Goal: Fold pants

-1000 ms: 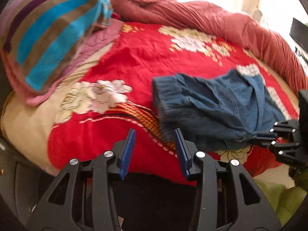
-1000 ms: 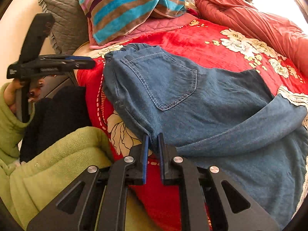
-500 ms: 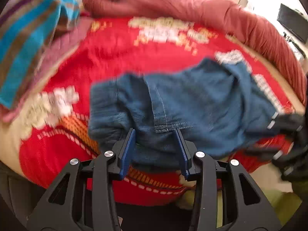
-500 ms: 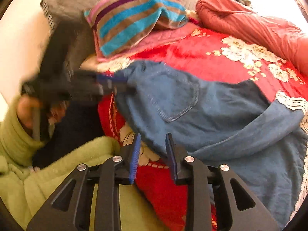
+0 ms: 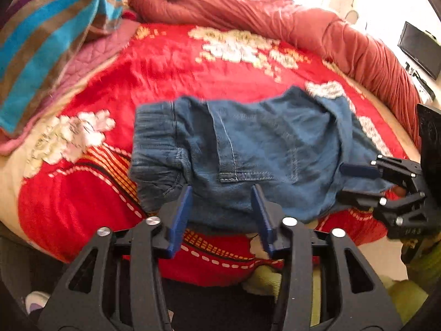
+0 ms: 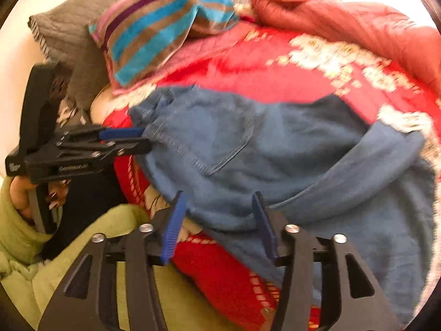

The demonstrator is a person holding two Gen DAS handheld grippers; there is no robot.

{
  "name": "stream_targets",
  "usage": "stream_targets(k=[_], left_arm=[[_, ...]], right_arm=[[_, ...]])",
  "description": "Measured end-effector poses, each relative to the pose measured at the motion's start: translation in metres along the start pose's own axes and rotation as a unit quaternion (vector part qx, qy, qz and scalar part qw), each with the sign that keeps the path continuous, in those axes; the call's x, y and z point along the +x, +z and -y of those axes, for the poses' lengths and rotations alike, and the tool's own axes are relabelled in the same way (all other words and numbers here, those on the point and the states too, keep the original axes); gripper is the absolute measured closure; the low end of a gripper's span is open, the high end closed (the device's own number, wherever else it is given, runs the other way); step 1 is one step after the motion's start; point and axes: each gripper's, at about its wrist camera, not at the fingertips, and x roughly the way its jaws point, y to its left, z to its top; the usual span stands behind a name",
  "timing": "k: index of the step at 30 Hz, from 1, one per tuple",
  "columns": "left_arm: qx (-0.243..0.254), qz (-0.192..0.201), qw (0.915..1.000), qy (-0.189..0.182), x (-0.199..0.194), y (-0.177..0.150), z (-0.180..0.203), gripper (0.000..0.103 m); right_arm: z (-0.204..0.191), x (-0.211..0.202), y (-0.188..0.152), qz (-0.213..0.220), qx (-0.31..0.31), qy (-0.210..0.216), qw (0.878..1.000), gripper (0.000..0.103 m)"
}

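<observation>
Pants, blue denim ones (image 5: pixel 248 149), were lying partly folded on the red floral blanket (image 5: pixel 171 66) near the bed's front edge, elastic waistband end toward the striped blue-and-brown towel (image 5: pixel 46 38), one leg doubled across the rest. The left black two-finger gripper with blue pads (image 5: pixel 220 209) had its jaws spread wide, with the near hem of the denim sitting right between the tips, nothing pinched yet. The right black two-finger gripper with blue pads (image 6: pixel 217 220) was just as wide, straddling the folded edge by the back pocket. There was some white lettering on the left tool's side in the right wrist view, but too blurry to read. A rolled-up rust-red quilt (image 5: pixel 275 19) ran along the far side, and a grey quilted pillow (image 6: pixel 71 30) sat behind the towel.
</observation>
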Motion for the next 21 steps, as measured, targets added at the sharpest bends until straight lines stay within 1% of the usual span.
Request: stream_targets(k=[1,3,4,5,6,7,9,14,18,21], left_arm=[[0.0,0.006,1.0,0.0,-0.005,0.002,0.001,0.059],[-0.001,0.021,0.9998,-0.002,-0.015,0.007,0.006,0.057],[0.0,0.026,0.9997,-0.002,-0.019,0.009,0.008,0.055],[0.0,0.031,0.9995,-0.005,-0.023,0.012,0.011,0.052],[0.002,0.033,0.9994,-0.01,-0.024,0.014,0.015,0.049],[0.003,0.034,0.9993,-0.016,-0.025,0.017,0.018,0.047],[0.001,0.031,0.9989,-0.035,-0.023,0.022,0.026,0.044],[0.004,0.002,0.9969,-0.079,0.0,0.031,0.052,0.043],[0.021,-0.023,0.9944,-0.101,0.025,0.037,0.076,0.043],[0.038,-0.038,0.9919,-0.115,0.044,0.042,0.094,0.043]], right_arm=[[0.004,-0.004,0.003,0.007,0.001,-0.017,1.0,0.044],[0.014,-0.013,0.01,0.024,0.001,-0.057,0.998,0.037],[0.019,-0.015,0.013,0.029,0.003,-0.069,0.997,0.037],[0.025,-0.017,0.016,0.034,0.006,-0.079,0.996,0.036],[0.031,-0.02,0.021,0.042,0.01,-0.09,0.995,0.032],[0.039,-0.022,0.023,0.049,0.013,-0.099,0.994,0.026],[0.049,-0.024,0.033,0.061,0.016,-0.115,0.991,0.024],[0.078,-0.022,0.051,0.068,0.04,-0.137,0.987,0.024],[0.1,-0.018,0.067,0.071,0.058,-0.144,0.985,0.024],[0.119,-0.008,0.078,0.059,0.078,-0.151,0.984,0.024]])
